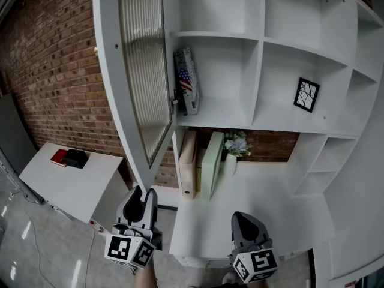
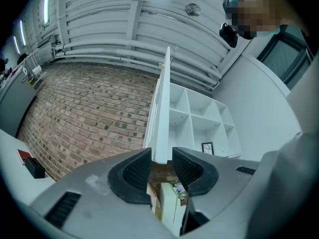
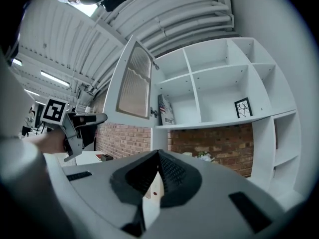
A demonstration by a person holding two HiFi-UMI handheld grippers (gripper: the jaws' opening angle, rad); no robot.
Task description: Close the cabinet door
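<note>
The white cabinet door with a ribbed glass panel [image 1: 144,83] stands open at the left end of the white shelf cabinet [image 1: 258,41]. Its long axis is upright. It swings out from the cabinet front toward the near side, and its glass face looks to the right. The left gripper [image 1: 142,192] is low and near, under the door, and points up and away. In the left gripper view the door [image 2: 162,113] shows edge-on, and its lower end sits between the 2 jaws of the left gripper [image 2: 161,156], which close on it from both sides. The right gripper [image 1: 246,218] is low, to the right of the door and well apart from it. Its jaws are together with nothing between them [image 3: 158,156]. Inside the cabinet stand a book with a flag cover [image 1: 187,80] and a small black picture frame [image 1: 306,94]. At the left is a red brick wall [image 1: 54,59].
</note>
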